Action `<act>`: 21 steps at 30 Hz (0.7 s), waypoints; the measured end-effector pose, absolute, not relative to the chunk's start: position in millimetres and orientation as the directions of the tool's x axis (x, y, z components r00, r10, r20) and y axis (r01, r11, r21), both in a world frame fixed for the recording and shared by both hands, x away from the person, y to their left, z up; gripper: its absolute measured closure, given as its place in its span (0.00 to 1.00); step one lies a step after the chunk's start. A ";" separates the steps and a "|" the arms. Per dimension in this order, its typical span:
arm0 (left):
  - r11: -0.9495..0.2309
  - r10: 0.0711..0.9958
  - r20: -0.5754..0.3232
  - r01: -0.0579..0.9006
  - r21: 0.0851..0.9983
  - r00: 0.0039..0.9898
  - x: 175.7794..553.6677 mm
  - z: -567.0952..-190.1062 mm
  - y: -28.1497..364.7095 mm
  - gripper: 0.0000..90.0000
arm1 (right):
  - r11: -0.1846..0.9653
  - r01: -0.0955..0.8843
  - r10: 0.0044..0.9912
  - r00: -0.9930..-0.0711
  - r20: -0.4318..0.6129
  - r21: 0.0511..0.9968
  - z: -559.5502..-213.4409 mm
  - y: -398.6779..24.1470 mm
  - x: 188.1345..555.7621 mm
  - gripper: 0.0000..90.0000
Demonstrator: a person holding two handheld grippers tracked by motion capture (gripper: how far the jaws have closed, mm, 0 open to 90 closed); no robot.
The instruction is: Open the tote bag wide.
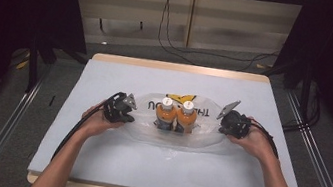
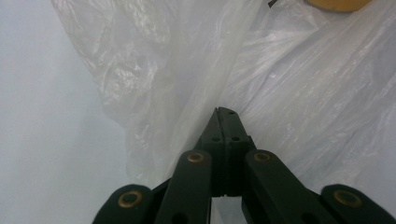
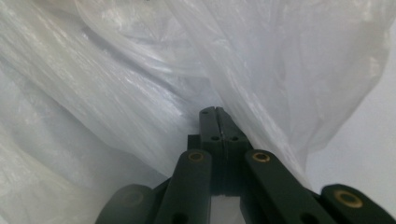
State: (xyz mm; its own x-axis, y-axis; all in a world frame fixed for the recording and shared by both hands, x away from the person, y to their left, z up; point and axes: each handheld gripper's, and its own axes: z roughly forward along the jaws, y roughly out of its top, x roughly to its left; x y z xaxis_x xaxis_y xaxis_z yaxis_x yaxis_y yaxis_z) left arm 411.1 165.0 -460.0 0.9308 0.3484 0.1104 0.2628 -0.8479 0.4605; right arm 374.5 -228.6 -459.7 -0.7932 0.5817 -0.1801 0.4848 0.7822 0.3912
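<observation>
High view: clear plastic bag [image 1: 148, 133] flat on bench [image 1: 92, 163], 2 orange bottles [image 1: 176, 116] mid-bag; left gripper [image 1: 126, 115] and right gripper [image 1: 222, 125] fingers pinched on bag edges; thin, slippery, floppy film, likely best held at the rims

The bag [image 1: 197, 141] is thin, glossy, crinkled clear plastic. The table [image 1: 183, 68] has a pale wooden edge under a smooth matt white cover [image 1: 167, 169]. The bottles [image 1: 175, 117] have smooth white caps.

Pale table cover [image 1: 158, 165], perhaps cloth; floor cables [image 1: 172, 44].
</observation>
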 end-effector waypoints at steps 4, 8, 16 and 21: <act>-0.847 0.351 0.095 0.273 0.456 0.932 409.1 -459.6 167.0 1.00 | 0.797 0.468 0.567 -0.798 -0.205 0.382 -459.7 -231.4 369.7 1.00; -0.844 0.348 0.080 0.275 0.461 0.934 407.9 -459.4 173.1 1.00 | 0.768 0.490 0.594 -0.787 -0.170 0.413 -460.5 -239.3 363.8 1.00; -0.849 0.358 0.103 0.278 0.449 0.928 403.8 -459.0 178.9 1.00 | 0.778 0.476 0.584 -0.788 -0.194 0.409 -460.6 -244.2 360.6 1.00; -0.829 0.379 0.070 0.305 0.468 0.923 402.7 -459.8 190.6 1.00 | 0.771 0.486 0.594 -0.782 -0.190 0.413 -460.6 -247.5 358.2 1.00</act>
